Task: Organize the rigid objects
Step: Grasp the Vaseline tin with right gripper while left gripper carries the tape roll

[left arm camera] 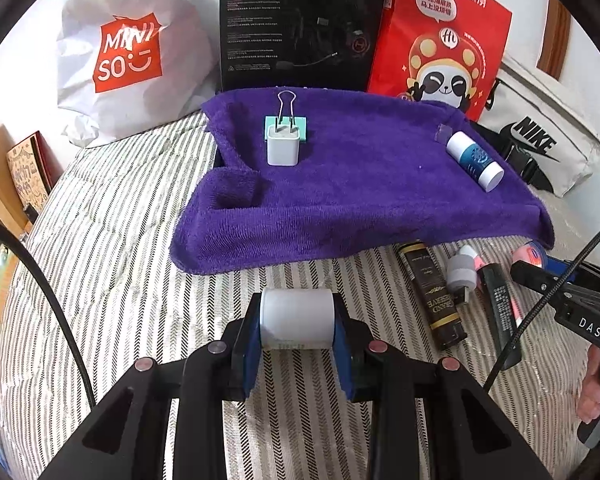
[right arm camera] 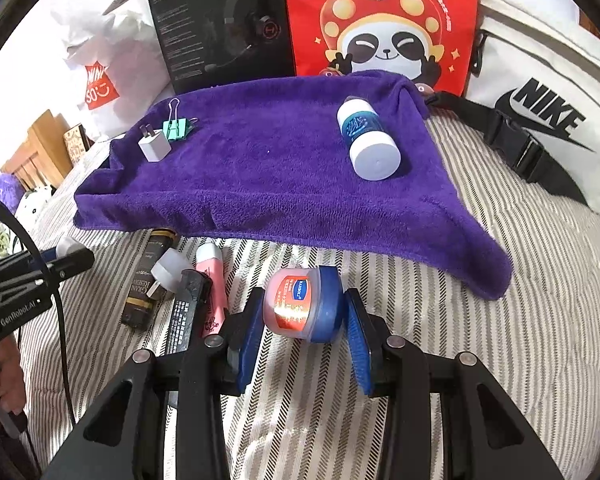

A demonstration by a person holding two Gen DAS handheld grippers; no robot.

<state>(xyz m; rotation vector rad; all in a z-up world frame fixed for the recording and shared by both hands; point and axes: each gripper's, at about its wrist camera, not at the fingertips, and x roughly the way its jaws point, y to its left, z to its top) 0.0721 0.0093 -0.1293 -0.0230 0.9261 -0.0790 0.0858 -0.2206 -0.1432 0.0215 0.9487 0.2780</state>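
My left gripper (left arm camera: 297, 326) is shut on a white cylinder (left arm camera: 296, 318), held over the striped bed short of the purple towel (left arm camera: 360, 184). My right gripper (right arm camera: 305, 314) is shut on a small jar (right arm camera: 300, 308) with a blue lid and a red label, also just short of the towel (right arm camera: 260, 168). On the towel lie a white charger plug (left arm camera: 283, 146), a green binder clip (left arm camera: 286, 120) behind it, and a blue-and-white bottle (left arm camera: 476, 160) on its side. The plug (right arm camera: 154, 145), the clip (right arm camera: 177, 126) and the bottle (right arm camera: 366, 138) also show in the right wrist view.
On the bed by the towel's near edge lie a dark box (left arm camera: 434, 292), a grey adapter (left arm camera: 464, 272), a black tube (left arm camera: 500, 300) and a pink stick (right arm camera: 212, 280). Behind the towel stand a white shopping bag (left arm camera: 128, 48), a black headset box (left arm camera: 300, 20), a red bag (left arm camera: 440, 32) and a white sports bag (left arm camera: 540, 136).
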